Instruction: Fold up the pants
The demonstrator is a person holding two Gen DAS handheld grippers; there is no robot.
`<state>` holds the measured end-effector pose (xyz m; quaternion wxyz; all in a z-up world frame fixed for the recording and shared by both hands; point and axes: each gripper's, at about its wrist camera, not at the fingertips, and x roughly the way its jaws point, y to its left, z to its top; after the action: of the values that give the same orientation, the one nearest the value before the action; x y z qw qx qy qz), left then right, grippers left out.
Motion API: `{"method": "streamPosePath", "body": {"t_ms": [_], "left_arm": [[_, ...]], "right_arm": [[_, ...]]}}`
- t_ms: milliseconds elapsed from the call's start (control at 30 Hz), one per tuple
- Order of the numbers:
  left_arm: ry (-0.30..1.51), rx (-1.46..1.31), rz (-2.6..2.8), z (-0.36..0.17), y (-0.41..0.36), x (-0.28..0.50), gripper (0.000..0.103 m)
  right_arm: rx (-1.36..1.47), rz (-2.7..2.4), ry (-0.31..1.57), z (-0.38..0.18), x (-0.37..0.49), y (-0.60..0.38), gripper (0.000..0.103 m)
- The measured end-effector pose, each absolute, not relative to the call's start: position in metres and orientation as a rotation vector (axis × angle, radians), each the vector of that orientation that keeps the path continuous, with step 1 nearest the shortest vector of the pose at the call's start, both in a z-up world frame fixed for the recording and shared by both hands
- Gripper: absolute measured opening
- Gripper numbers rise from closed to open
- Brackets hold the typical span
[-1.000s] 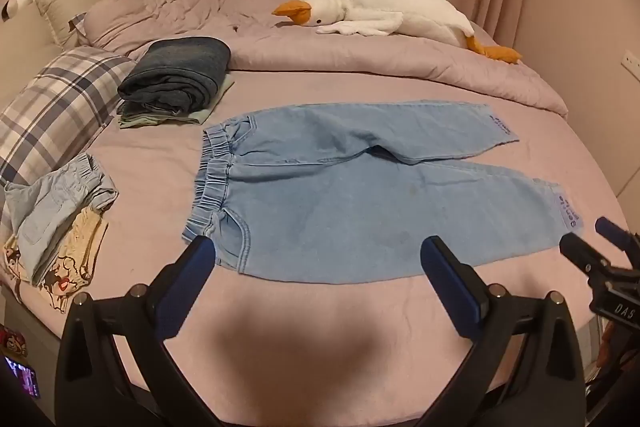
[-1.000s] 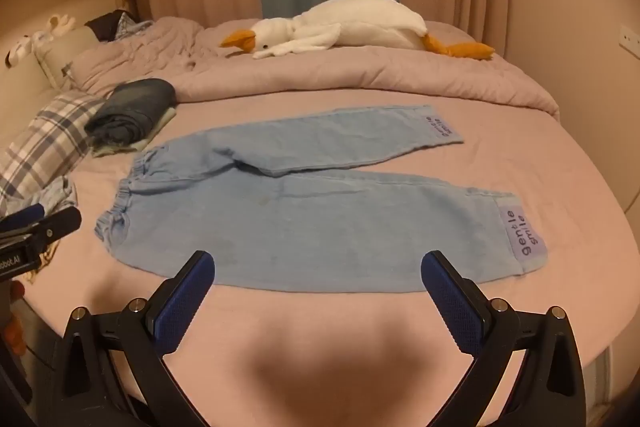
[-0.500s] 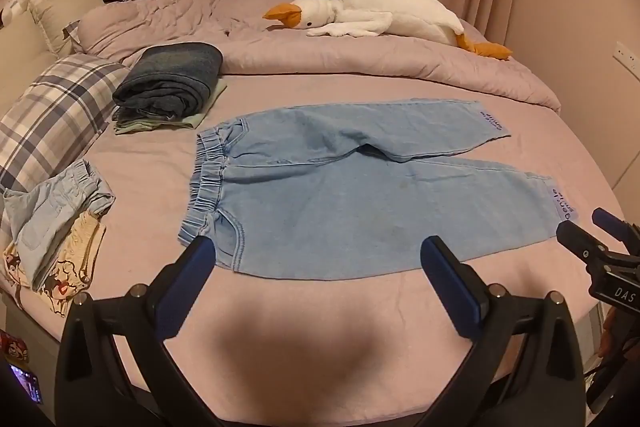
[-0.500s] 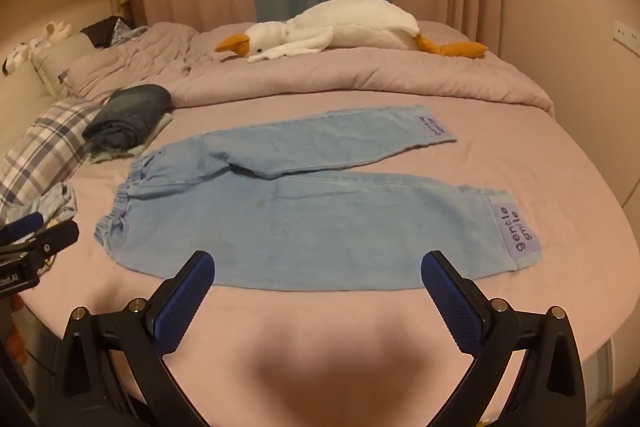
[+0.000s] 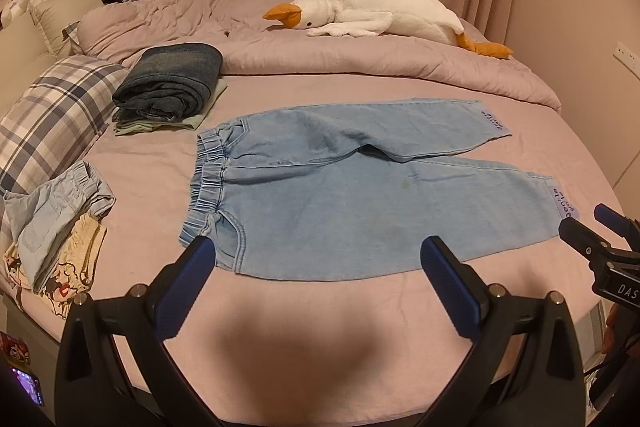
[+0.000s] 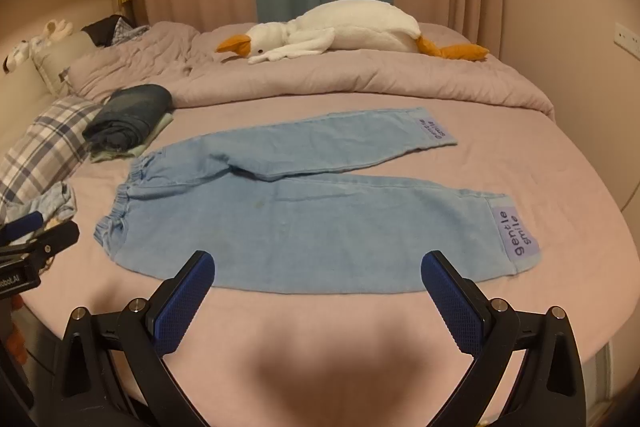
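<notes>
Light blue denim pants (image 5: 340, 187) (image 6: 304, 211) lie flat on the pink bed, elastic waistband to the left, both legs spread toward the right with lilac "gentle smile" cuff labels (image 6: 518, 233). My left gripper (image 5: 318, 247) hovers open above the near edge of the pants by the waistband corner, nothing between its fingers. My right gripper (image 6: 318, 261) is open too, above the near edge of the lower leg. Each gripper also shows at the side of the other view: the right gripper (image 5: 600, 227) and the left gripper (image 6: 40, 227).
A folded dark denim stack (image 5: 172, 83) lies left of the waistband on a pale green cloth. Small crumpled clothes (image 5: 52, 223) sit at the near left by a plaid pillow (image 5: 52, 111). A plush goose (image 5: 380, 15) rests on the bunched duvet (image 5: 360, 63) behind.
Both cameras have drifted slightly, so the pants sit a little differently in view. Both grippers stay open and the pants have not been touched.
</notes>
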<state>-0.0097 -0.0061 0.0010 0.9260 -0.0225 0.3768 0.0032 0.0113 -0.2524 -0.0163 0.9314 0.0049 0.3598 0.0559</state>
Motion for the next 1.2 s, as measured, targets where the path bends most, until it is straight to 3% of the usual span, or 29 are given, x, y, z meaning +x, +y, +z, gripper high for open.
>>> {"method": "streamPosePath", "body": {"t_ms": [1200], "left_arm": [[0.761,-0.038,0.031,0.0014,-0.0008,-0.0076,0.103]], "right_arm": [[0.008,0.138,0.727,-0.0185,0.0132,-0.2438,0.103]]}}
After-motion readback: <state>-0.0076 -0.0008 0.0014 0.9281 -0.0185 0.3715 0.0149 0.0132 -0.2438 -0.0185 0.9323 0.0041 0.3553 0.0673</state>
